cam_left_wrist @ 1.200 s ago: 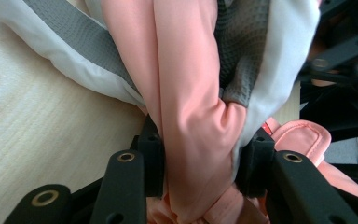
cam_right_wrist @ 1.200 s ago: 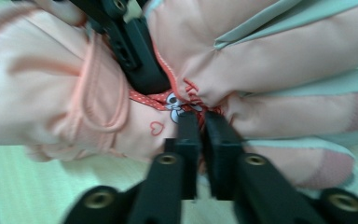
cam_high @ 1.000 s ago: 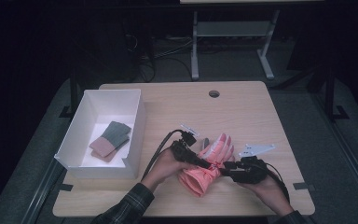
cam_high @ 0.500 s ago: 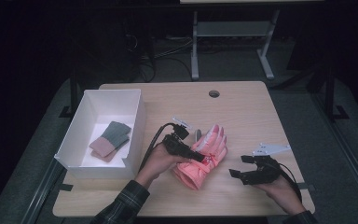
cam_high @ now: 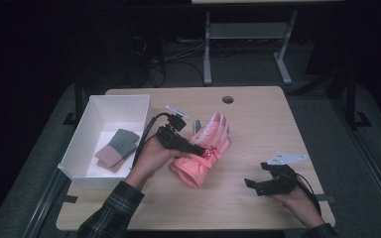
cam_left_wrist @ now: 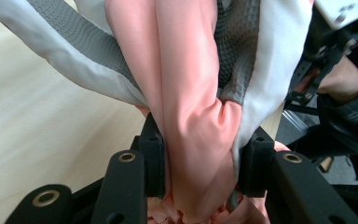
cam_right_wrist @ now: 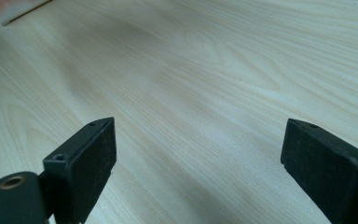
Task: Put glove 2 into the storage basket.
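One table [cam_high: 258, 124], frame centre; white bin [cam_high: 90, 130] at left. Pink glove [cam_high: 206, 148] at centre, pinched by left gripper [cam_high: 198, 148]; step judged: carry to bin. Right gripper [cam_high: 250, 184], lower right: jaws just opened wide, nothing between. Next: lift clear, swing left over rim.

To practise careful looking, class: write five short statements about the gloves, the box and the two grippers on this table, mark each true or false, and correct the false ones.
1. The left gripper is clamped on the pink glove. True.
2. The right gripper holds a glove. False: its jaws stand wide apart over the bare table.
3. The white box holds a folded grey and brown item. True.
4. The white box stands on the right of the table. False: it is at the left edge.
5. The pink glove lies inside the box. False: it is outside, at mid-table.
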